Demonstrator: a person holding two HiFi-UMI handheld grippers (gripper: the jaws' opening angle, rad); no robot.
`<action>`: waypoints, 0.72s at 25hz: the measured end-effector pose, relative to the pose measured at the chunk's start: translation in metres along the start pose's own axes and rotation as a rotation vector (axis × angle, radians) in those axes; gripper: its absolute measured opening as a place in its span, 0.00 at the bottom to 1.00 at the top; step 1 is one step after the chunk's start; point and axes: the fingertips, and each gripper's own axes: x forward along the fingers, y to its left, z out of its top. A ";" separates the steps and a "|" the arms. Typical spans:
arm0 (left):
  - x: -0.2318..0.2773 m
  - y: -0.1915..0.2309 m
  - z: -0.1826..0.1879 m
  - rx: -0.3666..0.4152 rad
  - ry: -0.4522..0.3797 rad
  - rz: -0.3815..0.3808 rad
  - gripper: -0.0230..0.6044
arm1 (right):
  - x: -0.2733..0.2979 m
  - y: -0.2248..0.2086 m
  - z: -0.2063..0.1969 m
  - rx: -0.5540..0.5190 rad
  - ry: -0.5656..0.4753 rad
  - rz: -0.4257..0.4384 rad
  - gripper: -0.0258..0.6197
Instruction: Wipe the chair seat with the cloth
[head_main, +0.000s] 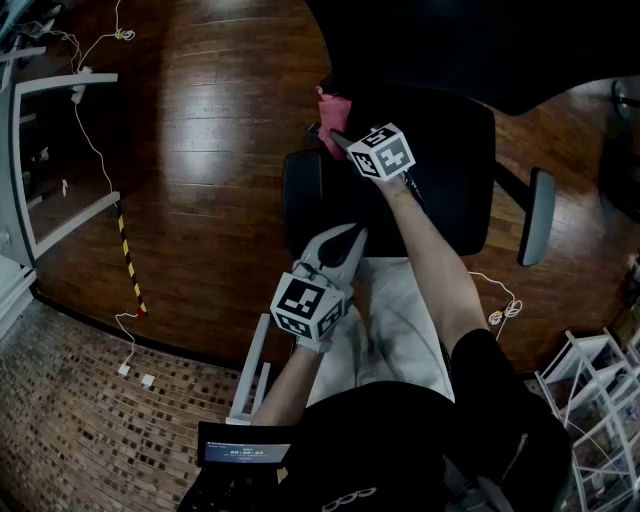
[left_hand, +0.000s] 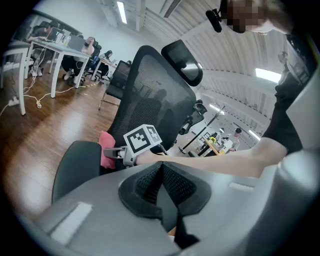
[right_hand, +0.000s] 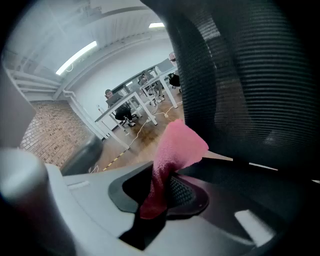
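Note:
A black office chair with a mesh back (left_hand: 150, 95) stands before me; its seat (head_main: 450, 170) fills the middle of the head view. My right gripper (head_main: 335, 135) is shut on a pink cloth (right_hand: 172, 155), holding it at the seat's far left side by the backrest (right_hand: 250, 90). The cloth (head_main: 333, 112) sticks out past the jaws. In the left gripper view the cloth (left_hand: 106, 149) shows beside the right gripper's marker cube (left_hand: 142, 140). My left gripper (head_main: 340, 238) hovers at the seat's near edge, jaws shut with nothing between them.
A left armrest (head_main: 298, 195) and a right armrest (head_main: 538, 212) flank the seat. White cables (head_main: 100, 150) and a yellow-black strip (head_main: 130, 262) lie on the wooden floor at left. A white rack (head_main: 590, 400) stands at right. Desks with seated people (left_hand: 75, 50) fill the room behind.

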 end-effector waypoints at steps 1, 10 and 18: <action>0.003 -0.002 -0.003 -0.008 -0.001 -0.007 0.02 | 0.004 -0.008 -0.003 0.014 0.006 -0.003 0.14; 0.016 -0.001 -0.019 -0.026 0.037 -0.041 0.02 | 0.020 -0.079 -0.036 0.099 0.096 -0.088 0.14; 0.031 -0.008 -0.019 0.001 0.059 -0.053 0.02 | -0.017 -0.144 -0.059 0.141 0.118 -0.220 0.14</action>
